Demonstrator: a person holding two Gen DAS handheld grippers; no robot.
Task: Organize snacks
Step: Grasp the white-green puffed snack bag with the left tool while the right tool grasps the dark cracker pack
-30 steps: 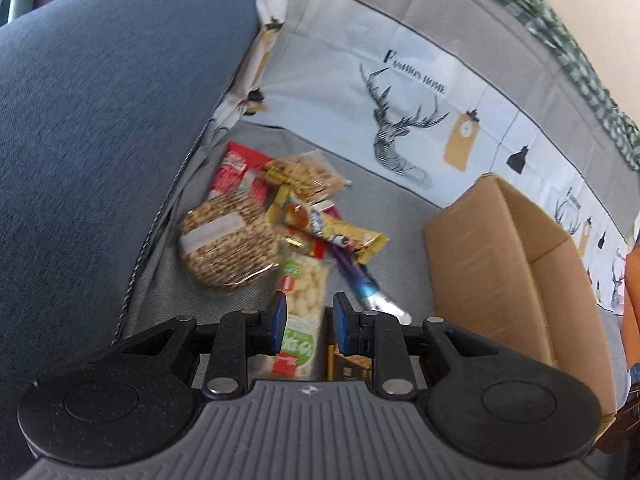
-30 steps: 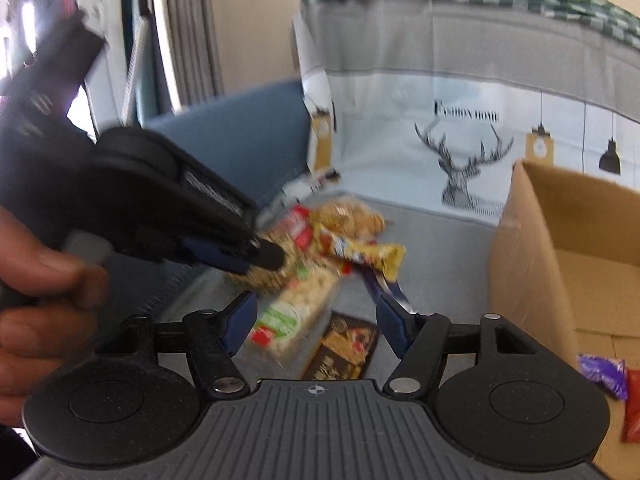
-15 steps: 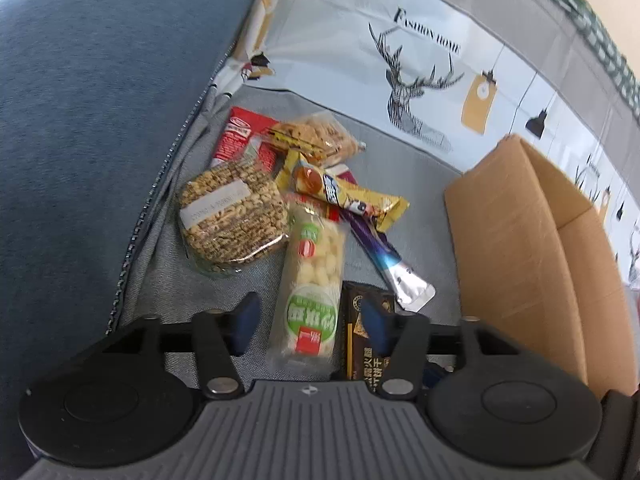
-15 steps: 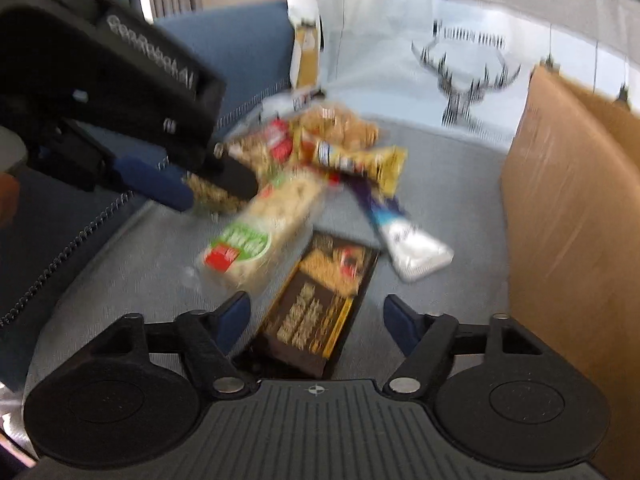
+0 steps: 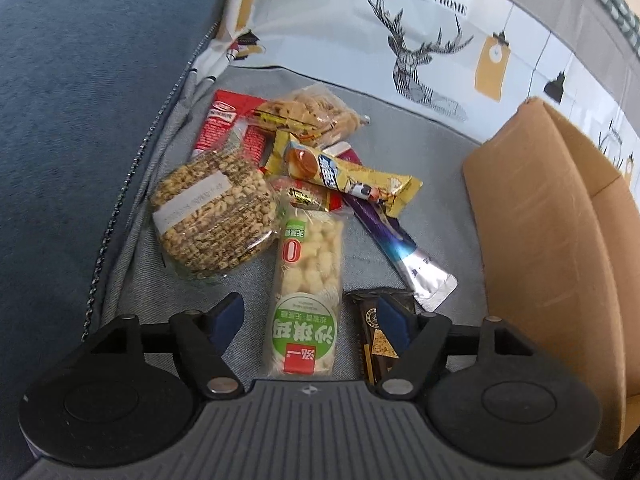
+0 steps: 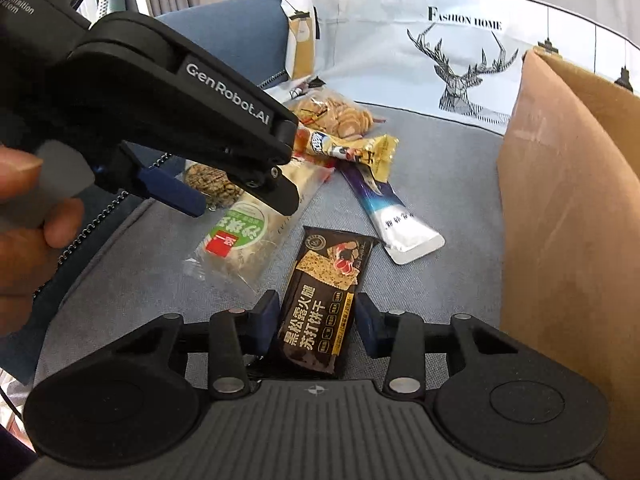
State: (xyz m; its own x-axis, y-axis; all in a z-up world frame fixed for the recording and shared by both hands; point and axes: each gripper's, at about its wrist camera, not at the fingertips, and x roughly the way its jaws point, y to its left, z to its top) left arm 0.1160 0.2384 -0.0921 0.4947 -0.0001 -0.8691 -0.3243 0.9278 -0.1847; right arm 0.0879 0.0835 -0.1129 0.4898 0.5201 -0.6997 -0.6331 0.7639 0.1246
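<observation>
One dark cracker packet (image 6: 322, 300) between closing fingers (image 6: 266, 322).

glossy plastic snack wrappers (image 5: 308, 280) on rough grey cloth seat (image 6: 440, 184), beside matt brown cardboard box (image 5: 552, 248).

Both grippers are showing matte black ribbed housings, round side discs, silver screws and blue pads (image 6: 266, 322); the left gripper (image 6: 240, 200) is wearing white "GenRobot.AI" lettering, perhaps more above.
</observation>
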